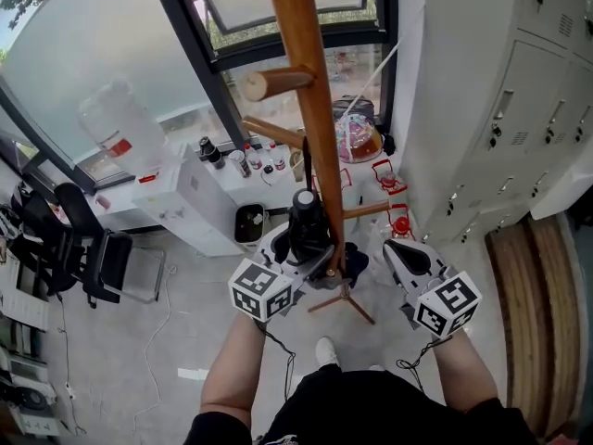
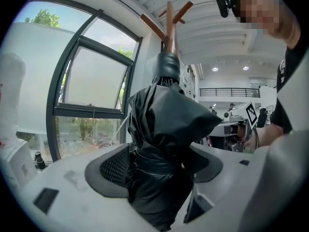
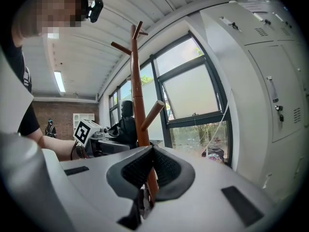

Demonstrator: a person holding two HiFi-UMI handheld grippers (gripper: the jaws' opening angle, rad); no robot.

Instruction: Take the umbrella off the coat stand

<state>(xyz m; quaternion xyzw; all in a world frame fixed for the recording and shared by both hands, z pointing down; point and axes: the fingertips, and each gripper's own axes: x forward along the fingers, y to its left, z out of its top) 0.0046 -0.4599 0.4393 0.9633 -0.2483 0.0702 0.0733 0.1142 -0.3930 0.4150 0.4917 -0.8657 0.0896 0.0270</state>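
1. At the far left of the head view you have a black office chair [image 1: 82,241]. Next to it a clear water jug [image 1: 116,123] stands over a white cabinet [image 1: 185,202], which carries a few small bottles [image 1: 215,152] too small to read.
2. Your left gripper [image 1: 302,250] [image 2: 157,170] is clamped on the black folded umbrella [image 1: 306,219] [image 2: 166,115], whose bunched fabric bulges out between the ribbed pads. The umbrella stands upright, with its capped end rising above the jaws.
3. The umbrella sits just to the left of the wooden coat stand [image 1: 310,82] [image 2: 170,18] [image 3: 136,91], low on the pole and near its feet.
   - Two pegs [image 1: 274,83] jut out leftward above the umbrella.
   - In the left gripper view the umbrella hides nearly all of the pole; only the top and its forked pegs show.
   - You cannot tell whether the umbrella touches the pole or hangs on anything.
4. Beyond the stand a colourful bag [image 1: 358,139] lies by the window. Two red objects [image 1: 393,178] sit on the floor near it, and what they are is hard to make out.
5. Your right gripper [image 1: 398,248] [image 3: 149,167] is to the right of the stand's feet and apart from them. Its pads are pressed together with nothing between them. In its own view the pole rises behind the pads.
6. Pale grey lockers [image 1: 519,91] [image 3: 270,81] fill the right side and are cut off by the frame.
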